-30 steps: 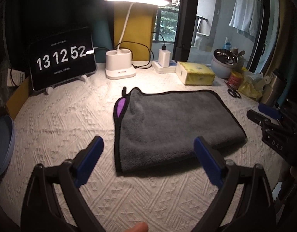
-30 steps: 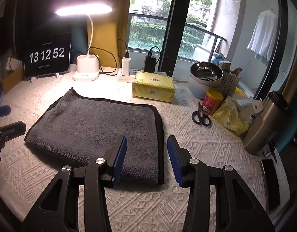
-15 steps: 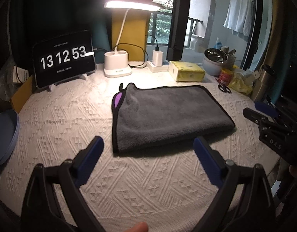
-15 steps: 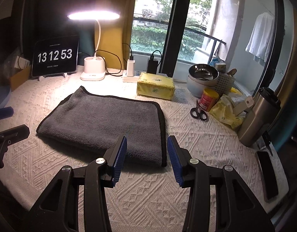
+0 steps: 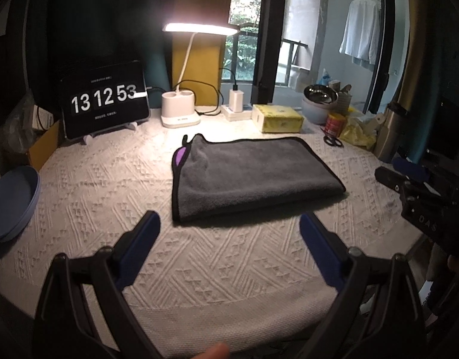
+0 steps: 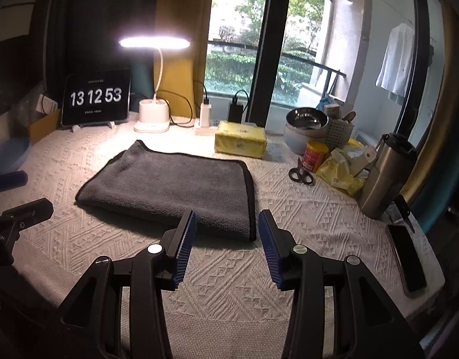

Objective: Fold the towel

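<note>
Since the grey towel (image 5: pixel 253 176) lies doubled over flat on the white-clothed counter (image 5: pixel 109 185) ahead of both tools, left tool (image 5: pixel 229 236) spread wide and right tool (image 6: pixel 227 233) apart and empty, folding looks largely done.

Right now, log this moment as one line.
towel: folded, flat on table | left claw: open, empty | right claw: open, empty

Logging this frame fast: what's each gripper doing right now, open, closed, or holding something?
Left gripper: open, holding nothing, short of the folded gray towel.
Right gripper: open, holding nothing, near the towel's corner.
</note>
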`<act>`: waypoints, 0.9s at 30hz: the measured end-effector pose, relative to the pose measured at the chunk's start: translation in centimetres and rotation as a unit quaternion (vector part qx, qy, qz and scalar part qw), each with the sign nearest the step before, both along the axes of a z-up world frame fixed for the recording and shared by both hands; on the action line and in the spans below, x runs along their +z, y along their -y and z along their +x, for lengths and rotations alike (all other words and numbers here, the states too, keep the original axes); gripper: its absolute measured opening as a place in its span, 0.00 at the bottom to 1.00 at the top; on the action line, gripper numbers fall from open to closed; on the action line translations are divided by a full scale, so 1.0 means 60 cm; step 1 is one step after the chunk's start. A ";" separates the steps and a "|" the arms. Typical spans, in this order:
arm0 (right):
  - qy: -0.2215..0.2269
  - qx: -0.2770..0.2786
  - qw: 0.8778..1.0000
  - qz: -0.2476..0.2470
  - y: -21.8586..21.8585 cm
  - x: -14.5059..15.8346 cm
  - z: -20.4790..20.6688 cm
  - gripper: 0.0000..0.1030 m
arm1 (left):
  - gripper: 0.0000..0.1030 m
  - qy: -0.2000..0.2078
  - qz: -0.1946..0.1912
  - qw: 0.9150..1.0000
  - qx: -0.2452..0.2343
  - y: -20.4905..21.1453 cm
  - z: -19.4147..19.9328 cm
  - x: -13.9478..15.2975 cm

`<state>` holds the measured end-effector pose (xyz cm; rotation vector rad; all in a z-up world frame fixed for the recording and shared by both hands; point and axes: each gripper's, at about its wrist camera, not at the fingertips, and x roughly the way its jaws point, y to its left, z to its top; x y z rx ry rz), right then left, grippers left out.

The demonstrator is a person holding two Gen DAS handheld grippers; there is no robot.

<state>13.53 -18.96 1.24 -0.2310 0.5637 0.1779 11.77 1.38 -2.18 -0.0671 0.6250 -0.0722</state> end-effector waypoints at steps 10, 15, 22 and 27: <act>0.061 0.000 0.998 0.034 0.021 0.047 -0.066 0.45 | 0.92 0.089 0.015 0.995 0.032 0.004 -0.077 0.042; 0.085 0.001 0.996 0.041 0.030 0.068 -0.098 0.45 | 0.92 0.130 0.014 0.991 0.037 0.004 -0.109 0.061; 0.138 0.010 0.989 0.051 0.044 0.098 -0.154 0.45 | 0.92 0.181 0.019 0.982 0.058 -0.001 -0.143 0.083; 0.173 0.012 0.983 0.058 0.053 0.120 -0.184 0.45 | 0.94 0.222 0.014 0.972 0.071 -0.008 -0.169 0.103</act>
